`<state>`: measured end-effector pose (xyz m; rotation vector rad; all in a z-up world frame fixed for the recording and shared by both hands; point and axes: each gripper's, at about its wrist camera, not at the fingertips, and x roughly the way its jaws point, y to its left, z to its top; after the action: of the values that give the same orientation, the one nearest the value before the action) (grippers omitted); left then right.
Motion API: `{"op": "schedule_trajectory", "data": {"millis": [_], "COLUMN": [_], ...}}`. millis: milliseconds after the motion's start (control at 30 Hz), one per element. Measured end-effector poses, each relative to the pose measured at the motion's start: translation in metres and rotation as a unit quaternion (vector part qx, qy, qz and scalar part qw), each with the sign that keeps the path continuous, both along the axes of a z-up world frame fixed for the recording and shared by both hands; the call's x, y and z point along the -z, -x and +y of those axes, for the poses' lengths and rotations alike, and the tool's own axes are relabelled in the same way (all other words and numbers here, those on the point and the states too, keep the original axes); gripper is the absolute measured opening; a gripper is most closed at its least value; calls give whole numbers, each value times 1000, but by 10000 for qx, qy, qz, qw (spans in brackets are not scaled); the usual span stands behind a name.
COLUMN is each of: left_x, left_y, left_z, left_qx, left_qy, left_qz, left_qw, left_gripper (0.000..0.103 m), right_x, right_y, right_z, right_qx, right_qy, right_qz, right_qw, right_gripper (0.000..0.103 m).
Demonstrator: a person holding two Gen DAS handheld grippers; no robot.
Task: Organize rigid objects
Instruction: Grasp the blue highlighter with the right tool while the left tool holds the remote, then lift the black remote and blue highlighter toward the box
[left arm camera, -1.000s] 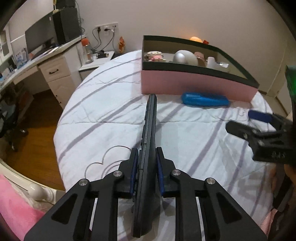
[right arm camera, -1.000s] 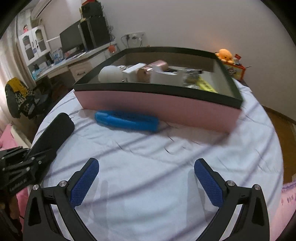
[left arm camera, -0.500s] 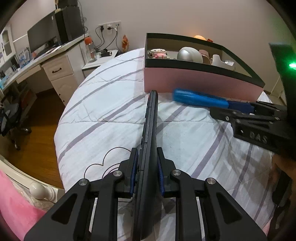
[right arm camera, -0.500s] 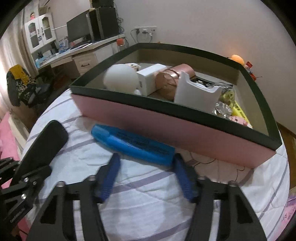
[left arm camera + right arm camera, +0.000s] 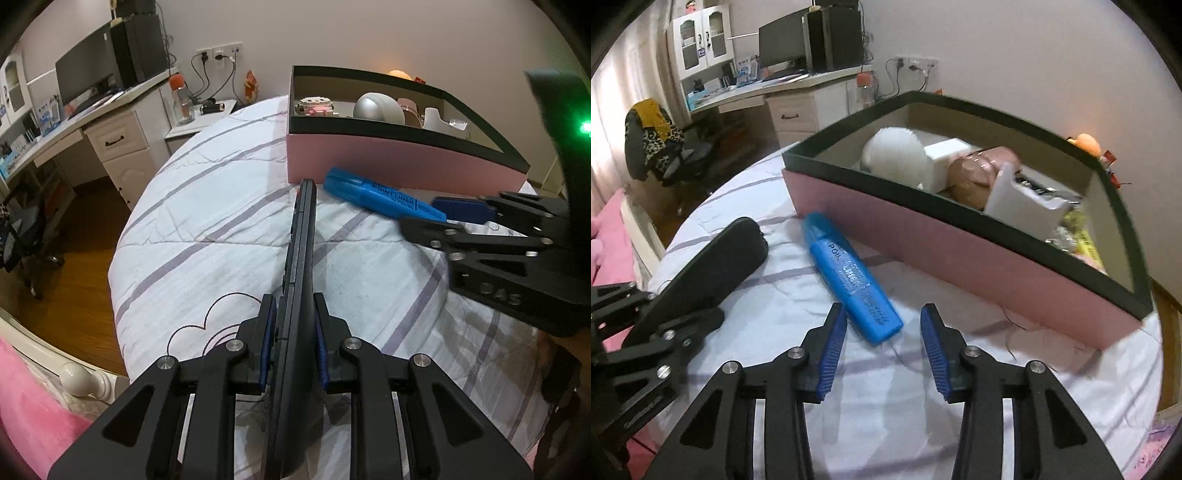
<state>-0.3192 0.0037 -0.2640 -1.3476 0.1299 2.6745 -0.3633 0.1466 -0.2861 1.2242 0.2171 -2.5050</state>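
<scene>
A blue marker (image 5: 846,273) lies on the striped bedsheet against the front wall of a pink box with a dark rim (image 5: 960,251). My right gripper (image 5: 882,325) has the marker's near end between its blue pads (image 5: 831,347). Its jaws are closing, with a gap still showing on the right side. In the left wrist view, my left gripper (image 5: 293,306) is shut on a flat black remote (image 5: 304,236), held edge-up over the bed and pointing at the box (image 5: 369,162). From there the right gripper (image 5: 424,214) shows at the marker (image 5: 380,195).
The box holds a white rounded object (image 5: 894,155), a small white carton (image 5: 945,158), a rose-gold cylinder (image 5: 979,173) and a white dispenser (image 5: 1023,206). A desk with a monitor (image 5: 85,77), a nightstand (image 5: 199,118) and an office chair (image 5: 665,147) stand beyond the bed's left edge.
The right gripper has moved in on the blue marker, rolled, and narrowed its jaws from wide open to either side of the marker's end. The left gripper has stayed put with the remote.
</scene>
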Motion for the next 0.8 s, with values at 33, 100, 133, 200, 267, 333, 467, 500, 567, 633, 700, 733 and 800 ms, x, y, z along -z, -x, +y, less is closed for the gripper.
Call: {"op": "schedule_trajectory", "data": {"millis": [33, 100, 133, 200, 267, 333, 467, 500, 567, 633, 700, 733, 800], "left_x": [0, 0, 0, -1, -1, -1, -2, -2, -2, -3, -3, -2, -2], "left_y": [0, 0, 0, -1, -2, -3, -6, -6, -7, -9, -10, -10, -10], "left_z": [0, 0, 0, 2, 4, 8, 18, 20, 28, 36, 44, 47, 49], "left_qx": [3, 14, 17, 44, 87, 170, 352, 384, 499, 674, 764, 762, 720], "left_qy": [3, 22, 34, 46, 77, 64, -57, -90, -190, -436, -579, -543, -560], "left_qz": [0, 0, 0, 14, 23, 17, -5, -16, -57, -127, -179, -156, -158], "left_qw": [10000, 10000, 10000, 10000, 9999, 9998, 9994, 9992, 9986, 9967, 9952, 9955, 9957], "left_gripper": [19, 19, 19, 19, 18, 18, 18, 18, 18, 19, 19, 19, 19], "right_x": [1, -1, -1, 0, 0, 0, -3, -2, 1, -1, -4, -5, -7], "right_y": [2, 4, 5, 3, -3, -13, -42, -53, -70, -84, -96, -98, -98], "right_z": [-4, -10, -13, -12, -11, -5, 20, 32, 52, 64, 69, 70, 72], "right_qx": [-69, -205, -296, -410, -441, -368, -38, 110, 457, 616, 721, 734, 684], "right_qy": [-23, -57, -32, 22, 85, 116, 143, 192, 180, 162, 45, 39, 208], "right_qz": [15, 72, 37, -20, -75, -125, -110, -167, -226, -254, -260, -250, -146], "right_qw": [10000, 9997, 9995, 9992, 9990, 9992, 9998, 9996, 9985, 9976, 9971, 9970, 9973], "right_gripper": [43, 43, 40, 36, 32, 28, 25, 25, 25, 25, 25, 26, 26]}}
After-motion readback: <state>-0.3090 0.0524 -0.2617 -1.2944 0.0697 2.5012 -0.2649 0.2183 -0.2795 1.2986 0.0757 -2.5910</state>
